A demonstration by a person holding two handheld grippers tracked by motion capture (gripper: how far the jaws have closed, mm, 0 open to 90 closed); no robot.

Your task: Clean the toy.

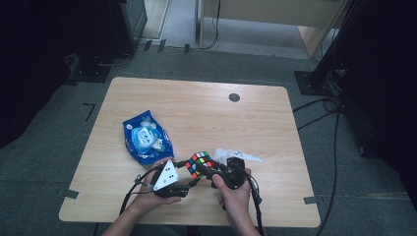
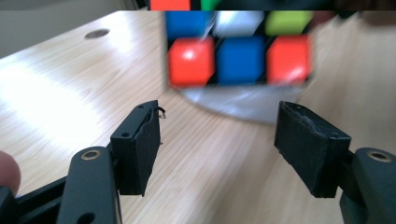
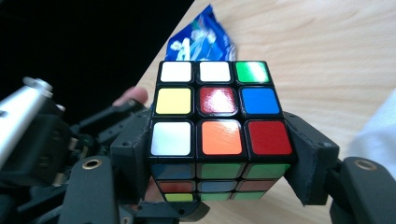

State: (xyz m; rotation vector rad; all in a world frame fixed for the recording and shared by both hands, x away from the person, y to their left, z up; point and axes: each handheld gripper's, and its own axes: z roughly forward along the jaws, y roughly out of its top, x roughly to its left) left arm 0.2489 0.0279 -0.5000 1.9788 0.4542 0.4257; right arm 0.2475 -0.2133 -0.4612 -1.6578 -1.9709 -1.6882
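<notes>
The right tool [image 3: 219, 154] is gripping a puzzle cube [image 3: 217, 116] by two opposite sides, its black jaws pressing flat against the lowest layer. In the high view the cube [image 1: 200, 163] is sitting near the front edge of the counter [image 1: 206, 113], held at the end of the right tool [image 1: 209, 169], with the person's right hand [image 1: 236, 194] wrapping the handle behind it. The cube's upper face (as seen in the right gripper view) is showing white, white and green along the far row, yellow, red and blue across the middle, and white, orange and red nearest the camera.

The left tool [image 2: 219, 140] is standing released, its jaws spread wide with bare counter between them and nothing held; the cube [image 2: 238, 46] is hanging just ahead of them, blurred. In the high view the left tool [image 1: 184, 182] is lying just left of the cube, in the left hand [image 1: 152, 196].

A blue packet [image 1: 146, 137] is lying on the counter to the left, behind the hands, and a white plastic wrapper [image 1: 236, 155] is lying just right of the cube.
</notes>
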